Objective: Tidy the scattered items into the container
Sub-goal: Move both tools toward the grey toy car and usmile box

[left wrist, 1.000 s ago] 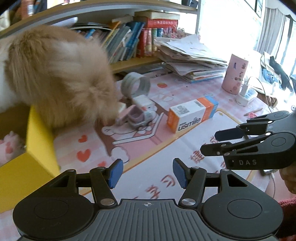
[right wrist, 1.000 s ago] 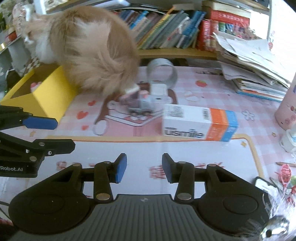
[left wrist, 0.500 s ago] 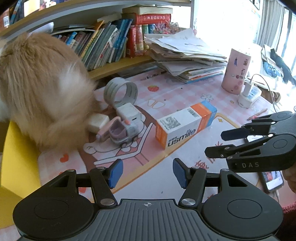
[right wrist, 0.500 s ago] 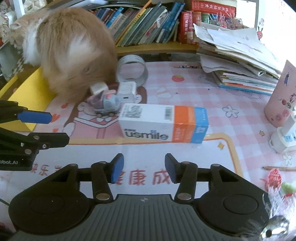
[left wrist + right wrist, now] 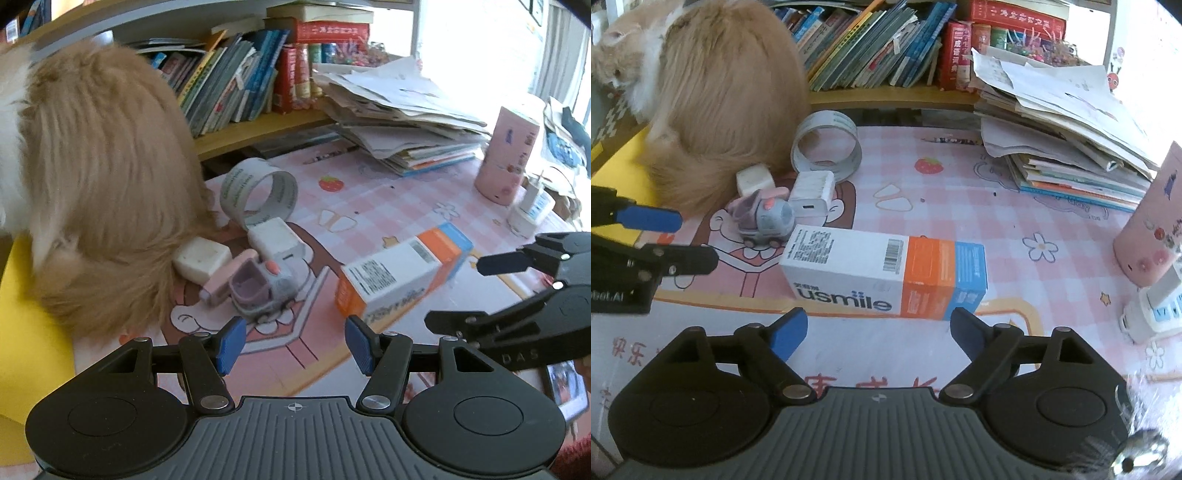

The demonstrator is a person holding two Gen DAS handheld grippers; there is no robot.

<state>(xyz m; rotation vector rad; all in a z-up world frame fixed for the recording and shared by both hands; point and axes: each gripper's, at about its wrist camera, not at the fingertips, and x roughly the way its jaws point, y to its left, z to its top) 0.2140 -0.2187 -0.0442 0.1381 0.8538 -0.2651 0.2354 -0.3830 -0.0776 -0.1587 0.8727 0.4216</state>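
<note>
Across the pink checked table cover (image 5: 960,206) the biggest thing is a fluffy tan cat (image 5: 727,85) at the far left, sitting half over the yellow container (image 5: 26,317) and screening most of its opening. Behind it a shelf holds leaning books (image 5: 871,40), and at the far right lies a sprawling stack of papers (image 5: 1063,122), with a pink cylinder (image 5: 1148,229) and a white power strip (image 5: 1152,310) near the right edge.

Near the middle lies the white, orange and blue usmile box (image 5: 886,277), on its long side, apart from the container. Left of it and just beyond sit the smaller scattered items, close against the cat's fur: a roll of clear tape (image 5: 827,144) standing on edge, a white charger block (image 5: 812,192), a small white cube (image 5: 753,179) touching the fur, and a little grey-and-pink toy car (image 5: 764,218).

Right gripper (image 5: 879,332) hovers just on the near side of the box; its jaws have just been opening and now stand wide with nothing between them. Left gripper (image 5: 291,345) hangs near the toy car, jaws about half apart and empty.
</note>
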